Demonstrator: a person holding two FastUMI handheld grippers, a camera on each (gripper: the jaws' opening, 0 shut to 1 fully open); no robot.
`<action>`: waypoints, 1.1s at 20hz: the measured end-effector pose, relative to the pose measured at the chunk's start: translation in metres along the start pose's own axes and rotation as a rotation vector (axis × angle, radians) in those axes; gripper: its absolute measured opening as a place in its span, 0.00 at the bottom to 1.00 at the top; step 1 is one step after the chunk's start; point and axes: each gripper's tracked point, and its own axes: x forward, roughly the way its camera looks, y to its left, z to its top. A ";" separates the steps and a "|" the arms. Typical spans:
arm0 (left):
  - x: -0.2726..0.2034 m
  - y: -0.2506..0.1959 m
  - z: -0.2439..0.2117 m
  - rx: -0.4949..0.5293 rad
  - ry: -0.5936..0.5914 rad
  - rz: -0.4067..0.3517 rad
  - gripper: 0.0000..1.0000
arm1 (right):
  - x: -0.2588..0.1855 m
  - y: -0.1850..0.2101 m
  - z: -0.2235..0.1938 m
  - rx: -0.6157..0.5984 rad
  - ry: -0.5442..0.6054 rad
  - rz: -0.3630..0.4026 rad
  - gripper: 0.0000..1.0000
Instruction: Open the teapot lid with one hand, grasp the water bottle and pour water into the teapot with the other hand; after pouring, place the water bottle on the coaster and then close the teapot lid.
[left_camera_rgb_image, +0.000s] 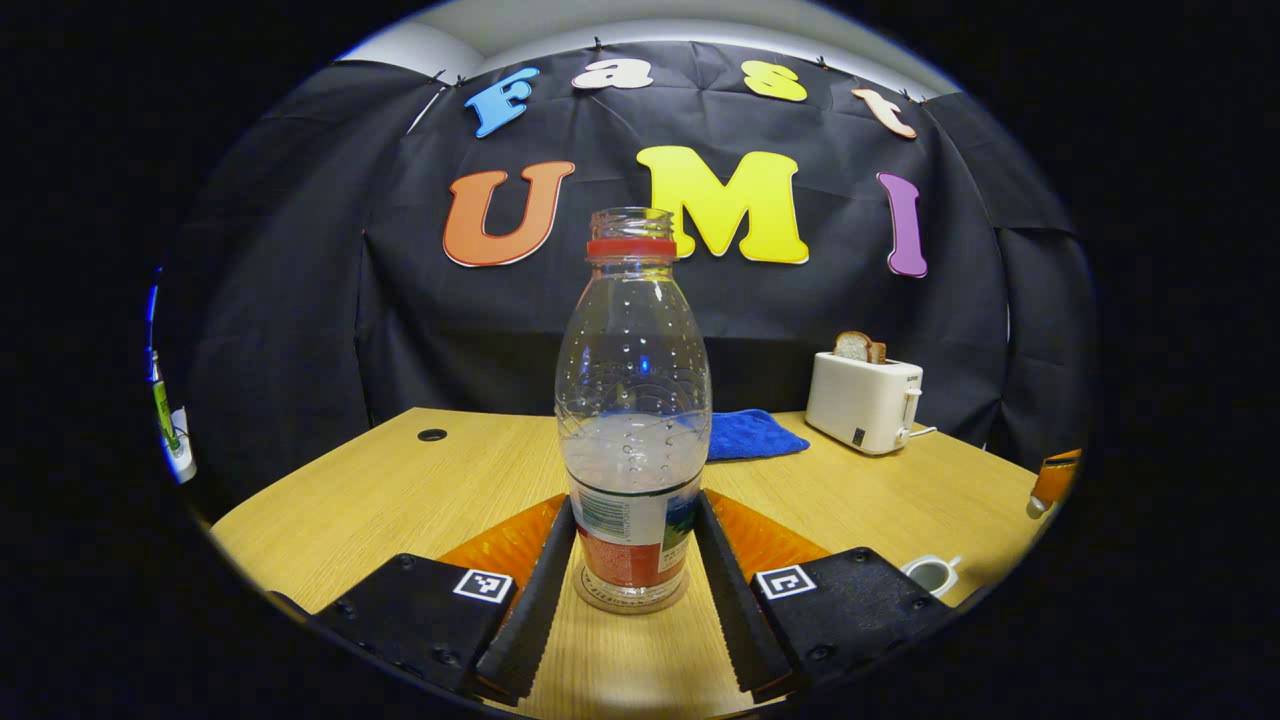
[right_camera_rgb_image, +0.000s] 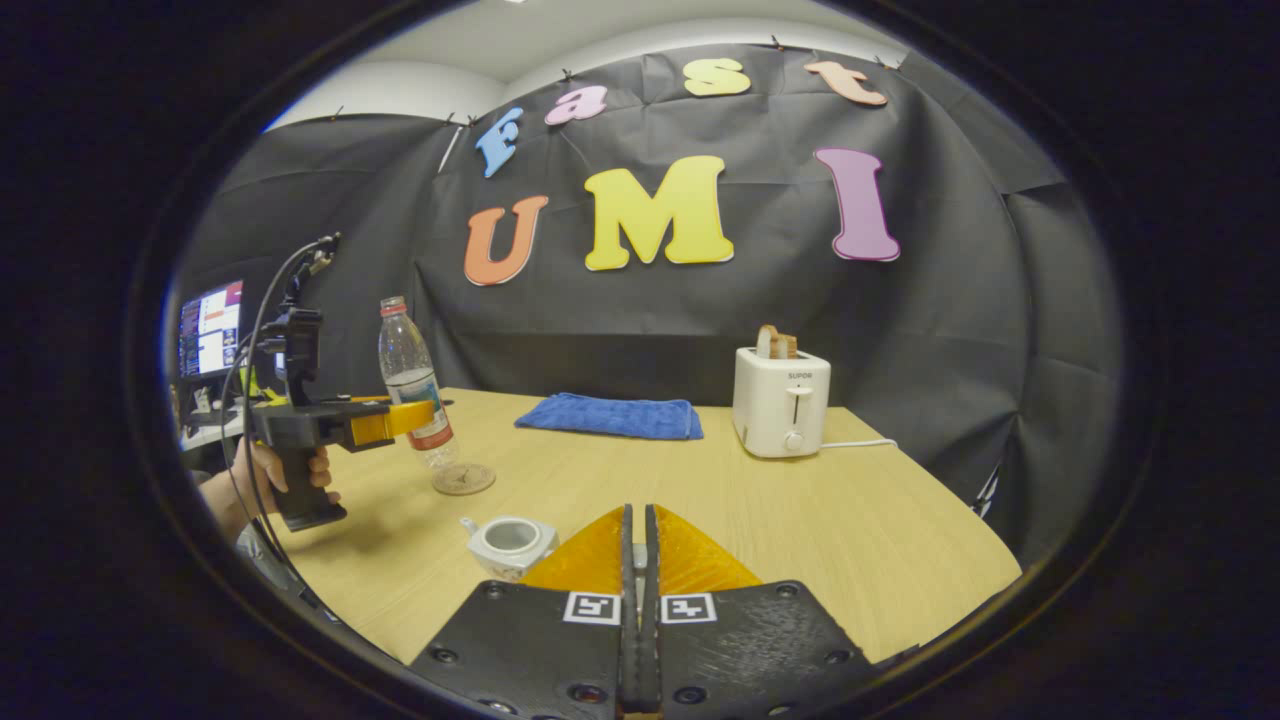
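Note:
A clear, capless water bottle (left_camera_rgb_image: 633, 420) with a red neck ring stands upright between my left gripper's (left_camera_rgb_image: 635, 505) fingers, which press on its labelled lower part. In the right gripper view the bottle (right_camera_rgb_image: 412, 385) leans slightly in the left gripper (right_camera_rgb_image: 415, 418), its base close beside a round coaster (right_camera_rgb_image: 463, 479). The white teapot (right_camera_rgb_image: 510, 541) sits lidless on the table, just left of my right gripper (right_camera_rgb_image: 638, 515), whose fingers are closed together. In the left gripper view the right gripper (left_camera_rgb_image: 1052, 484) shows at the far right with a small white piece, apparently the lid (left_camera_rgb_image: 1036, 507), at its tip, above the teapot (left_camera_rgb_image: 930, 574).
A blue cloth (right_camera_rgb_image: 610, 416) lies at the back of the wooden table (right_camera_rgb_image: 800, 520), with a white toaster (right_camera_rgb_image: 782, 401) holding bread to its right. A hand (right_camera_rgb_image: 285, 470) grips the left gripper's handle. A monitor (right_camera_rgb_image: 210, 326) glows at far left.

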 end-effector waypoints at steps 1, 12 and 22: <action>0.005 0.000 -0.003 0.004 0.011 -0.003 0.74 | 0.002 -0.001 -0.001 0.004 0.004 -0.003 0.00; 0.032 0.000 -0.030 0.026 0.100 -0.010 0.76 | 0.007 -0.008 -0.009 0.003 0.026 -0.020 0.00; 0.028 -0.005 -0.034 0.029 0.127 -0.020 0.99 | 0.007 -0.002 -0.012 -0.003 0.034 -0.010 0.00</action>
